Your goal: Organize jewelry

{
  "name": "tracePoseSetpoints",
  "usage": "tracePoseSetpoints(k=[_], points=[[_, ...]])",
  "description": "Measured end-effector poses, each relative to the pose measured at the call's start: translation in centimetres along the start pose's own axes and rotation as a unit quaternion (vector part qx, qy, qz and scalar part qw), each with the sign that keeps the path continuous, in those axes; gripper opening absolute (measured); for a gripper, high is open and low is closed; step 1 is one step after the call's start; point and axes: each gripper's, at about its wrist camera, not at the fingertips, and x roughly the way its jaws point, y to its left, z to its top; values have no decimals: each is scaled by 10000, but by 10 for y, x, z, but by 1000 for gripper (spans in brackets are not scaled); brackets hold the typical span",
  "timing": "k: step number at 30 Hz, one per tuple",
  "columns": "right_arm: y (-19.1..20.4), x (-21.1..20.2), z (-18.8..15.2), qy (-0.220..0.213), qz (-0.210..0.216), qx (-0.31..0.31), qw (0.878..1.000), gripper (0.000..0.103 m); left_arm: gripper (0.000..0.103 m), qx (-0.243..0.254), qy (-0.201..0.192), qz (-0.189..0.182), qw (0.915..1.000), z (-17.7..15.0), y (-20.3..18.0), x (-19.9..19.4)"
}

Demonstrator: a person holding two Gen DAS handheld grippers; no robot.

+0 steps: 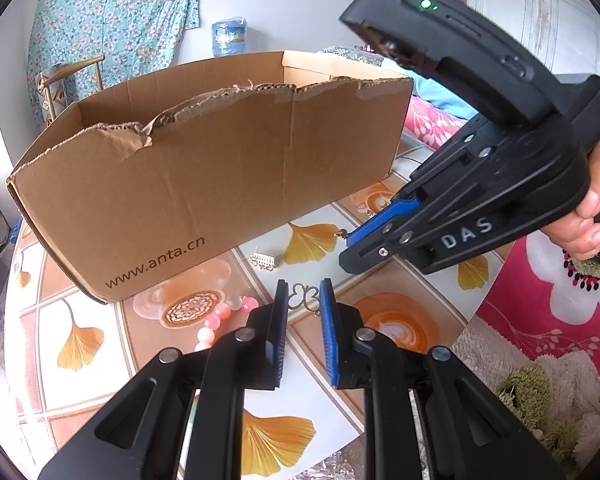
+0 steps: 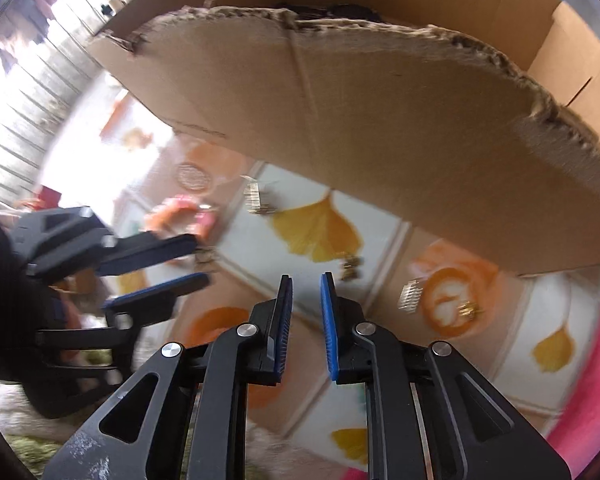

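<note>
On the tiled worktop (image 1: 340, 364) with its ginkgo-leaf print, several small jewelry pieces lie scattered in front of the torn brown cardboard box (image 1: 203, 176). The left claw (image 1: 304, 292) stands narrowly parted with nothing between its blue pads; just beyond its tips lies a thin gold butterfly-outline ornament (image 1: 304, 299). A string of pink and peach beads (image 1: 223, 320) rests to its left, near the box corner, and a small gold comb-shaped clip (image 1: 262, 261) lies further on, close to the box wall.

The right claw (image 2: 304, 292) points steeply down at the worktop – its jaws narrowly parted and empty. A small gold earring (image 2: 350, 266) lies just ahead of its tips, a second gold comb clip (image 2: 408, 295) to the right, and another gold piece (image 2: 470, 310) beyond that (this view is motion-blurred, so fine detail cannot be read).

Judged step: between picks – both claws are unloaded, with loose pieces still on the worktop. The next move calls for lowering the right claw over the earring, pads straddling it, closing gently, then carrying it over the torn box edge. Flat, thin pieces will likely need a near-vertical approach.
</note>
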Motion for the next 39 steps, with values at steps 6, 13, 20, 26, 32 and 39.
tracePoseSetpoints(k=[6,13,20,26,32,39], points=[[3,0,4,-171,-407,-136,9989,15,15,8,-3,-9,10000,-1,1,0],[13,-3,-8,-41,15,-36,10000,16,15,-62,12,17,10000,-1,2,0],[-3,-13,-19,-89,26,206,9997,20,15,-26,52,27,10000,-1,2,1],[9,-11,-24,-230,-150,10,9996,20,15,-36,69,55,10000,-1,2,1],[31,-9,-25,-316,-602,-298,9972,17,15,-32,82,92,9999,0,0,3],[55,-8,-27,-288,-615,-297,9972,6,15,-70,81,133,9999,1,1,4]])
